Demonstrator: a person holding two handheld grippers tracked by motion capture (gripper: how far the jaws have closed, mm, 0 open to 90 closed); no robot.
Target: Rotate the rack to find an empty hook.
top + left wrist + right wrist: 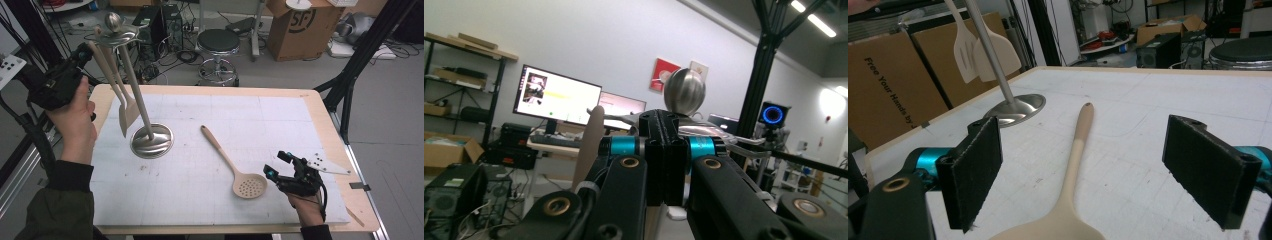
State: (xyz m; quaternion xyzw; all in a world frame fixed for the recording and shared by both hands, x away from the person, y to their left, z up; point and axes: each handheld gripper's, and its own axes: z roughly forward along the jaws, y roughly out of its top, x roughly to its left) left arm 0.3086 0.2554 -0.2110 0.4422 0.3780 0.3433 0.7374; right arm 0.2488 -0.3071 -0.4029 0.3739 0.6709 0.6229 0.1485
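A metal utensil stand (151,141) rises from its round base on the white mat to a steel ball (114,21) on top. Two beige spatulas (127,107) hang from its arms. My left gripper (86,51) is raised beside the stand's top, on its left. Its jaws are shut together (666,145), just below the ball (684,91), with a beige handle (591,140) passing left of them. A beige skimmer spoon (235,170) lies flat on the mat. My right gripper (276,165) is open next to its head. The skimmer's handle (1078,145) runs away between the pads, which stay clear of it.
The wooden table (330,130) carries the white mat (260,120). On the floor behind it stand a round stool (218,42), a cardboard box (302,25) and computer towers (160,22). A black frame post (350,75) stands off the table's right edge.
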